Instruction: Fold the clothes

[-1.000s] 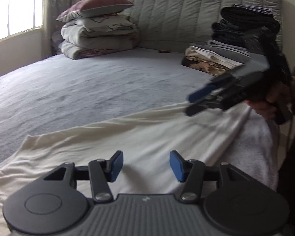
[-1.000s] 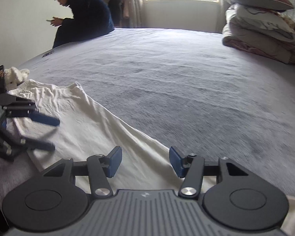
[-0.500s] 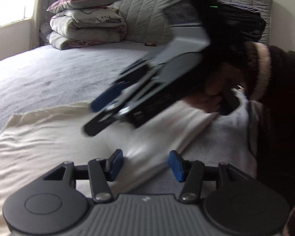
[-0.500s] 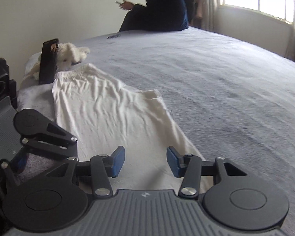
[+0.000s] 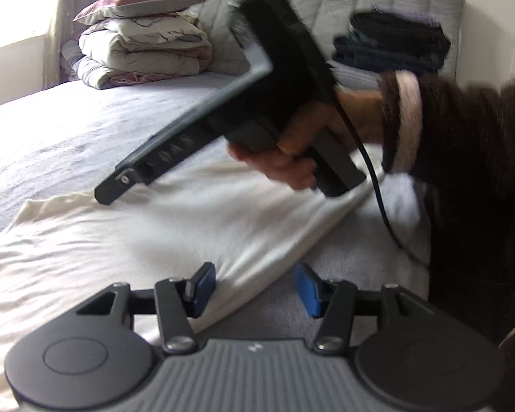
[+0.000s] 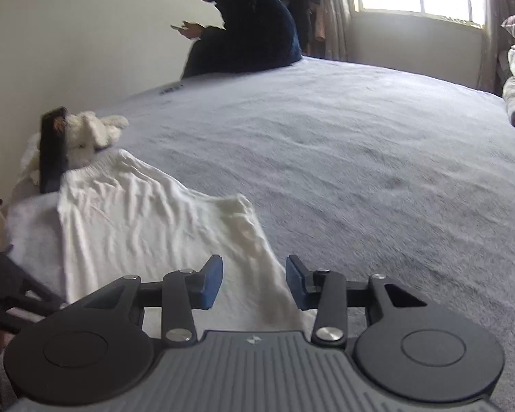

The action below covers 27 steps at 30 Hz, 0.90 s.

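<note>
Cream cotton garment (image 6: 147,226) lies flat on the grey bed (image 6: 360,158), unfolded, right claw (image 6: 254,281) closing on nothing, left claw (image 5: 254,288) gaping empty.

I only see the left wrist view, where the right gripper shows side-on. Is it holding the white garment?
Observer: No. The right gripper has its jaws open above the white garment; they have just been closing, but nothing is pinched.
Operator: What's at the garment's far end?
Observer: A black phone stands upright there, in front of a white fluffy toy.
Operator: Anyone else in the room?
Observer: A person sits on the far edge of the bed.
</note>
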### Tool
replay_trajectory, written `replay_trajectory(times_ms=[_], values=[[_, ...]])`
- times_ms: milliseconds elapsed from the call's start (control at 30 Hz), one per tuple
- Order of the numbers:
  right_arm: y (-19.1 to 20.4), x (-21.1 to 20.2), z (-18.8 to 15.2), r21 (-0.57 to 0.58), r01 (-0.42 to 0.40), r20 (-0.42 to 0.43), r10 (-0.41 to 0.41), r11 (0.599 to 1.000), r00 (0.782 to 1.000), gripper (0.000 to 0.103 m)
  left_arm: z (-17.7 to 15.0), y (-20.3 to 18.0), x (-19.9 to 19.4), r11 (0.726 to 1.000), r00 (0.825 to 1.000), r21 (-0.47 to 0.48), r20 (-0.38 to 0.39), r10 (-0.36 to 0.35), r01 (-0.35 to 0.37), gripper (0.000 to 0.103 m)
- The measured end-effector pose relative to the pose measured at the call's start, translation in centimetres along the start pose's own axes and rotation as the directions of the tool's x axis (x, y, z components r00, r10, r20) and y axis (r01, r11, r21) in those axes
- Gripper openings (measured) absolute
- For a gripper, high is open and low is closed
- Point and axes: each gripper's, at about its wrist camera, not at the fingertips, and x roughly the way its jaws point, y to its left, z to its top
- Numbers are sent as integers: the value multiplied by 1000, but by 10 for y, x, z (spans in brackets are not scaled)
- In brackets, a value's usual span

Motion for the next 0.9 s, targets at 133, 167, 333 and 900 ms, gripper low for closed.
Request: replay_trajectory(times_ms=[133, 167, 333, 900], values=[[18, 8, 2, -49, -42, -3, 42, 998, 999, 44, 2, 20, -21, 996, 994, -30, 60, 88, -86, 53], [22, 12, 1, -57, -49, -9, 48, 997, 999, 44, 0, 26, -23, 993, 992, -41, 57, 112, -110, 53], [30, 33, -3, -69, -57, -43, 54, 996, 998, 44, -18, 45, -29, 982, 986, -84, -18, 168, -169, 52], [41, 41, 12, -42, -39, 14, 39, 998, 999, 43, -29, 52, -71, 969, 973, -115, 51, 225, -218, 52]])
